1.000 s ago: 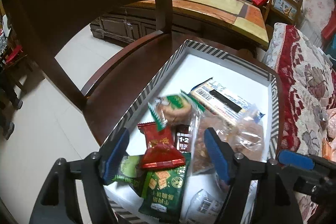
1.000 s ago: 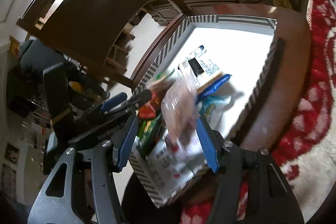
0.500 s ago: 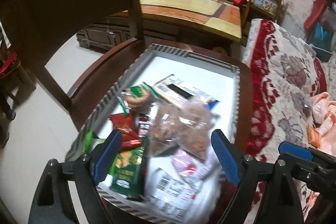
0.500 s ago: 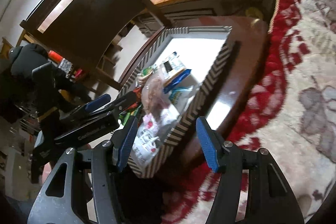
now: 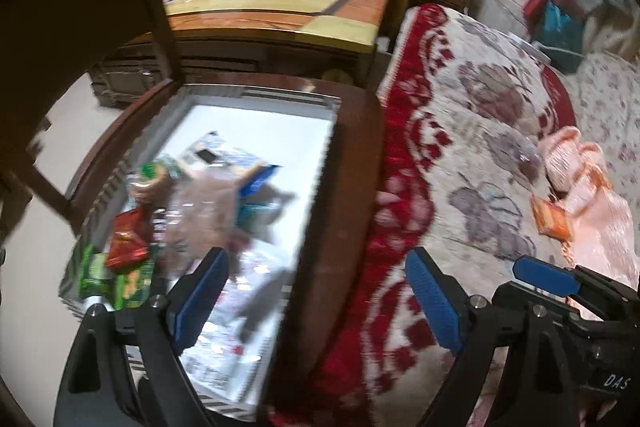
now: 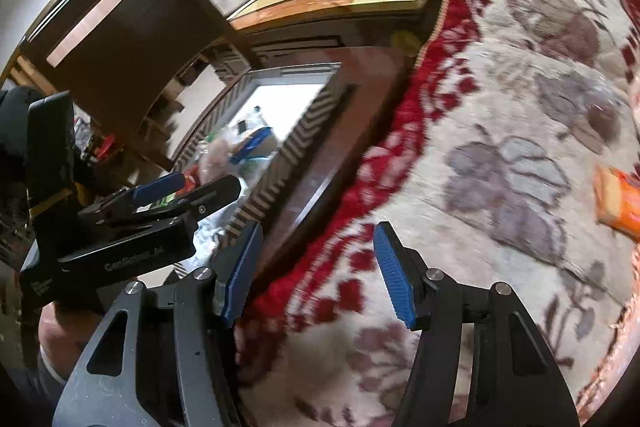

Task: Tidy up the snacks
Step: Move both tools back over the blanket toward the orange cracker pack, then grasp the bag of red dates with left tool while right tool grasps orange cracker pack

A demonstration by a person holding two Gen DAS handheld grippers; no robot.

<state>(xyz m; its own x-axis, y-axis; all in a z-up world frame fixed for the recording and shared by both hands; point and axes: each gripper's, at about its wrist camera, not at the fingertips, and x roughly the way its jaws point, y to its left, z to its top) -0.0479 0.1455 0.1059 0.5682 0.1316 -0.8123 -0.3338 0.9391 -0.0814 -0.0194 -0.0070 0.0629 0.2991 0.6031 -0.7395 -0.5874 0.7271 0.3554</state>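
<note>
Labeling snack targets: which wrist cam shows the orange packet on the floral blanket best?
Left wrist. The orange packet is whole there, lying on the floral blanket beside pink cloth. Right wrist shows it larger but blurred and cut off at the frame's right edge.

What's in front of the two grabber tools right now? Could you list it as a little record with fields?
Container: striped-edge tray on a dark wooden chair
Contents: mixed snack packets, including a red packet and a green packet
Loose snack: orange packet on the floral blanket
Left gripper: open, holding nothing
Right gripper: open, holding nothing, over the blanket
</note>
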